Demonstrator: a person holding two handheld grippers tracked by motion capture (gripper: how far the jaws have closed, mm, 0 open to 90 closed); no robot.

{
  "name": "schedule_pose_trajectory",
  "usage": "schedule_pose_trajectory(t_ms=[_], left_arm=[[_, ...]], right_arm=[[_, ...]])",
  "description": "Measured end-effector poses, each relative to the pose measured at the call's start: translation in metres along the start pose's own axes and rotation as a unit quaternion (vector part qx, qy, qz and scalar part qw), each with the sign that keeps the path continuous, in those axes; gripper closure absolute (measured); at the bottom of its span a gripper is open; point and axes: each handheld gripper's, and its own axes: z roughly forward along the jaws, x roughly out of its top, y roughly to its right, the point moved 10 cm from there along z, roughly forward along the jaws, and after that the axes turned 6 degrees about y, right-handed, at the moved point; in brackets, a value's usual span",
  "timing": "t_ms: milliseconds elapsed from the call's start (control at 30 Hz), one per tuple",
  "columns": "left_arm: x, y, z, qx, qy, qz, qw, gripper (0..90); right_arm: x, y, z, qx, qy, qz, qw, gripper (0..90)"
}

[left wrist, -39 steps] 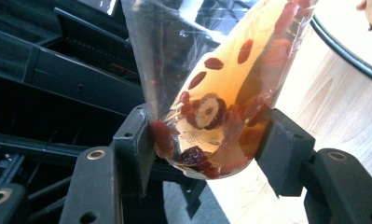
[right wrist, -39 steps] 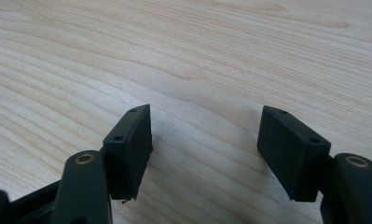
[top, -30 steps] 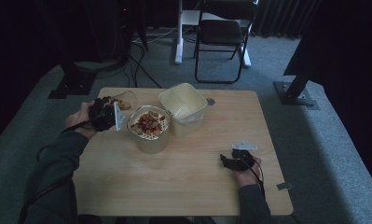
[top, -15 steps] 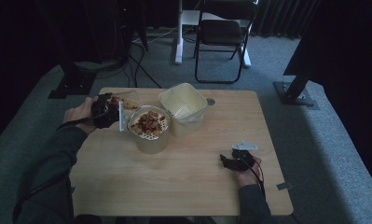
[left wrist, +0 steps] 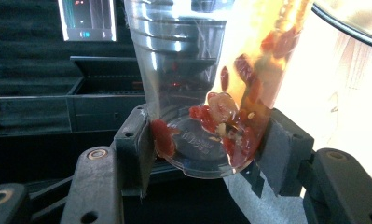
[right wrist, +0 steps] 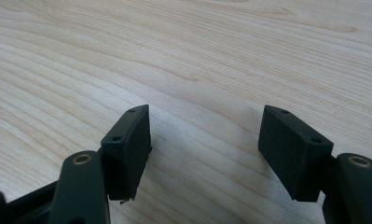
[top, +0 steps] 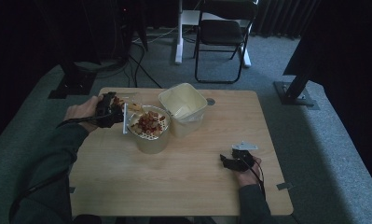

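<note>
My left gripper (top: 114,111) is shut on a clear plastic cup (left wrist: 207,84), tipped on its side toward a round container (top: 148,127) heaped with red and tan snack pieces. In the left gripper view the cup's base sits between the two black jaws, with red and orange pieces (left wrist: 230,121) sliding inside it. In the high view the cup (top: 130,108) hangs just left of the round container's rim. My right gripper (top: 226,162) rests low on the wooden table (top: 197,186) at the right, open, with bare wood between its fingers (right wrist: 127,144).
An empty cream square tub (top: 182,106) stands right behind the round container. A black folding chair (top: 223,35) and stand legs (top: 295,91) are on the grey floor beyond the table's far edge.
The left gripper has moved right and tipped the cup closer over the round container's rim. The right gripper has stayed put.
</note>
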Motion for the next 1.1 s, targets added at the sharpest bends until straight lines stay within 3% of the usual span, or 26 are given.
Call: schedule_pose_trajectory(t_ms=[467,600,767,833,1100], left_arm=[[0.0043,-0.0069,-0.002,0.008,0.001,0.022,0.9997,43.4],[0.0036,-0.0078,-0.0007,0.009,0.001,0.017,0.9998,43.5],[0.0051,-0.0089,-0.0035,0.013,0.002,0.026,0.9996,43.5],[0.0014,-0.0047,0.0005,0.006,-0.008,0.042,0.9991,43.5],[0.003,-0.0076,-0.0001,0.011,-0.01,0.058,0.9982,43.5]], right_arm=[[-0.0002,-0.0002,-0.0001,0.001,0.0,0.001,1.0,33.7],[-0.0002,-0.0002,-0.0001,0.001,0.0,0.001,1.0,33.7],[-0.0002,-0.0001,-0.0001,0.001,0.001,0.0,1.0,33.6],[-0.0002,-0.0001,0.0,0.001,0.0,0.0,1.0,33.6],[-0.0001,0.0,0.0001,0.001,0.001,0.0,1.0,33.6]])
